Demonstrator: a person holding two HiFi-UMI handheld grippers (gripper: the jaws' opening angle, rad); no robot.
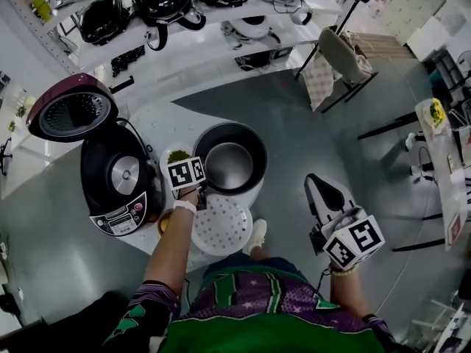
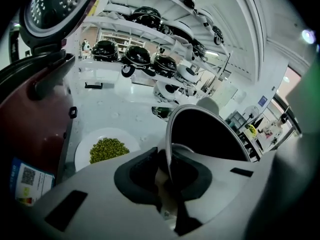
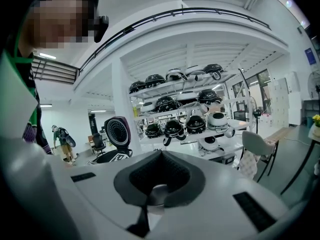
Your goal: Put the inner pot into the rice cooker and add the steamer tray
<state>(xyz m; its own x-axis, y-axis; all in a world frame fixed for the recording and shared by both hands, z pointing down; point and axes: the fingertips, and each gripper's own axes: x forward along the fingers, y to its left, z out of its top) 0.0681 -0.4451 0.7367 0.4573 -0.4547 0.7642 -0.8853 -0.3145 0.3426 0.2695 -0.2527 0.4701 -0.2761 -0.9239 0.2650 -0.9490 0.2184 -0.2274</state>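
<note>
Step in hand: grab on the pot (image 1: 229,164), first half of the task. The pot sits on the table (image 1: 158,120) just right of the rice cooker (image 1: 121,179), not yet inside it. The cooker lid (image 1: 73,115) is swung up, so the cavity is open and ready. Your left tool (image 1: 197,186) is at the pot's near rim. In the left tool's own view the tool (image 2: 167,176) is pinched onto that rim (image 2: 170,149), one pad inside the wall and one outside, w/ the pot tilted across the frame. Your right tool (image 1: 320,186) hangs well right of the table, pressed together on nothing; its own view confirms this (image 3: 150,196). The steamer tray (image 1: 219,225) lies flat on the table edge nearest you, just beside the pot and untouched. A plate of green beans (image 1: 176,157) sits btwn cooker and pot. Next move, as I judge it: lift the pot by the rim, clear the bean plate, carry it left over the cavity and lower it level. A one-sided rim grip will likely let the pot swing, so go slow and keep the pinch firm. The tray goes in after that.
</note>
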